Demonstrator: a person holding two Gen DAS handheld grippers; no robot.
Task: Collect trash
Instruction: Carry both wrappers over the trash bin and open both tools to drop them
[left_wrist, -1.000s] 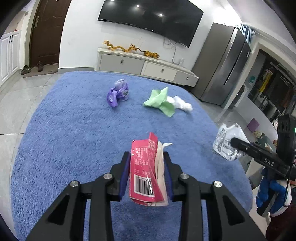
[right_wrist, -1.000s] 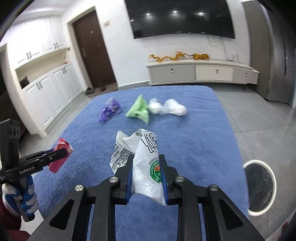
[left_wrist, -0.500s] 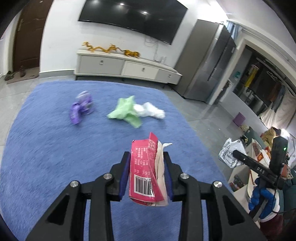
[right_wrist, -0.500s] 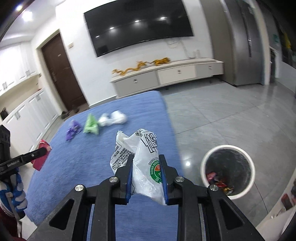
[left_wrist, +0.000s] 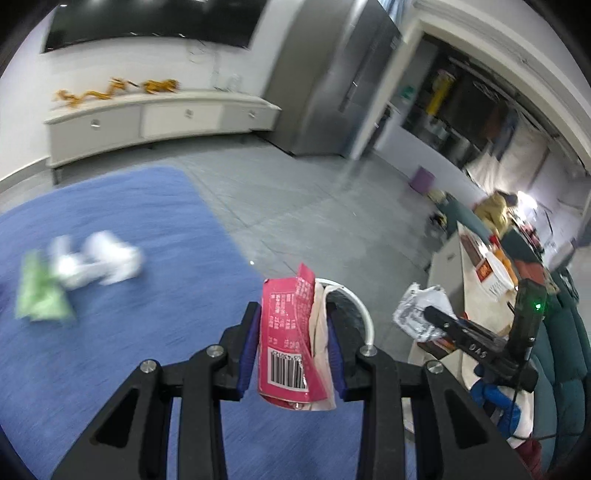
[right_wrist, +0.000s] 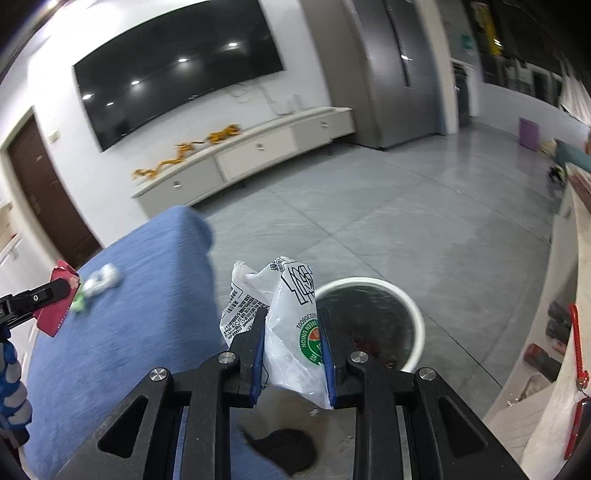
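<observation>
My left gripper (left_wrist: 291, 328) is shut on a pink snack wrapper (left_wrist: 284, 339) with a barcode, held above the blue rug's edge. The white bin's rim (left_wrist: 364, 314) shows just behind it. My right gripper (right_wrist: 291, 332) is shut on a white plastic bag (right_wrist: 291, 332) with a green logo, held just left of the white trash bin (right_wrist: 412, 314), which has wrappers inside. The right gripper with its bag also shows in the left wrist view (left_wrist: 424, 314). The left gripper with its wrapper shows in the right wrist view (right_wrist: 59, 295). Green (left_wrist: 40, 299) and white (left_wrist: 99, 266) trash lie blurred on the rug.
The blue rug (right_wrist: 129, 314) ends next to the grey tile floor (right_wrist: 406, 229). A dark object (right_wrist: 284, 448) lies on the floor below my right gripper. A TV cabinet (right_wrist: 251, 158) lines the far wall. A cluttered counter (right_wrist: 565, 332) stands at the right.
Both grippers have swung right, off the rug toward the bin. The bin is now close under my right gripper, and the rug trash has slid to the left.
</observation>
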